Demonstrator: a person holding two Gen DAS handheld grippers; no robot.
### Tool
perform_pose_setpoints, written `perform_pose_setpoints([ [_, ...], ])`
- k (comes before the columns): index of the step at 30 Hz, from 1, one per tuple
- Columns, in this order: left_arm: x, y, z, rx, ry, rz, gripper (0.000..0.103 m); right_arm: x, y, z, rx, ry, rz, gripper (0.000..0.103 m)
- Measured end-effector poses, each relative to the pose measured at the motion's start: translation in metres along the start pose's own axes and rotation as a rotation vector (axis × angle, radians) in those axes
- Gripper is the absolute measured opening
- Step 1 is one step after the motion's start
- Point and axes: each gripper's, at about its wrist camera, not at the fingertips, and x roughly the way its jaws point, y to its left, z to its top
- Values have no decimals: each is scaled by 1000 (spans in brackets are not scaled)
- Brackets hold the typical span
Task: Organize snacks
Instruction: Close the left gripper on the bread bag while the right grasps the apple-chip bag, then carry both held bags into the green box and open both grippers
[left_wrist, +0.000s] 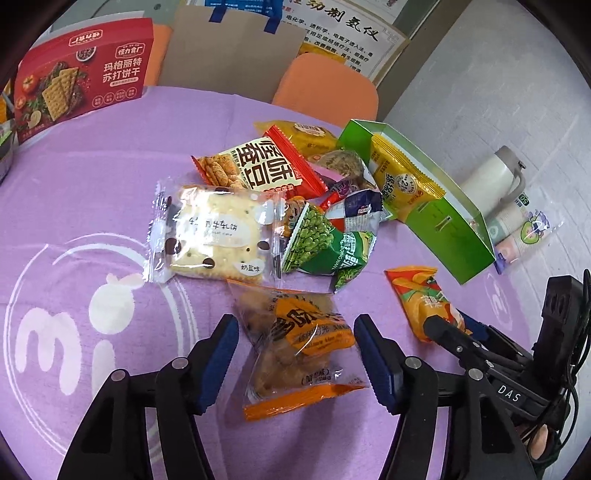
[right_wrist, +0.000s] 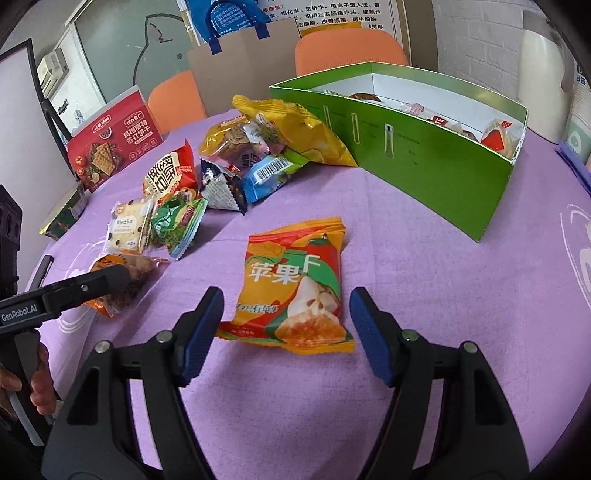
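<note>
Left tongs (left_wrist: 295, 363) gape around a clear-and-orange pastry packet (left_wrist: 299, 343); right tongs (right_wrist: 282, 332) gape around an orange "苹果干" packet (right_wrist: 295, 291). Bare purple-clothed counter (right_wrist: 424, 295) separates it from the open green cardboard box (right_wrist: 406, 155). The left tool reads "GenRobot.AI".

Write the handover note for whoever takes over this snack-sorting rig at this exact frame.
Left gripper: jaws open, straddling the clear orange-printed pastry pack on the purple tablecloth; not gripped.
Right gripper: jaws open on either side of the orange apple-snack packet; not gripped.
Green box stands open at the table's far right, with a few small wrapped snacks already inside.
Left to do: the two packets at the jaws, plus the loose pile beside the box (cracker pack, green pea bag, red and yellow bags). The red cracker box stands at the back.
</note>
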Motion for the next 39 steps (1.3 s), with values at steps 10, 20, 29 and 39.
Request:
perform_pose_setpoints([
  [10,-13,-14,-3,44,-11,-18,51,-16,3,2,-40,-47,-19,35],
  [20,-43,-59,35,158,-98,-119,51,-49,-9,20,-21,-143,-17,12],
  [29,-32,-77,38,184,-83,-138,51,-26,-24,5,45,-67,-31,72],
  [39,-24,-80,47,185,-72,-144,51,-11,-11,1,-73,-37,-68,39],
])
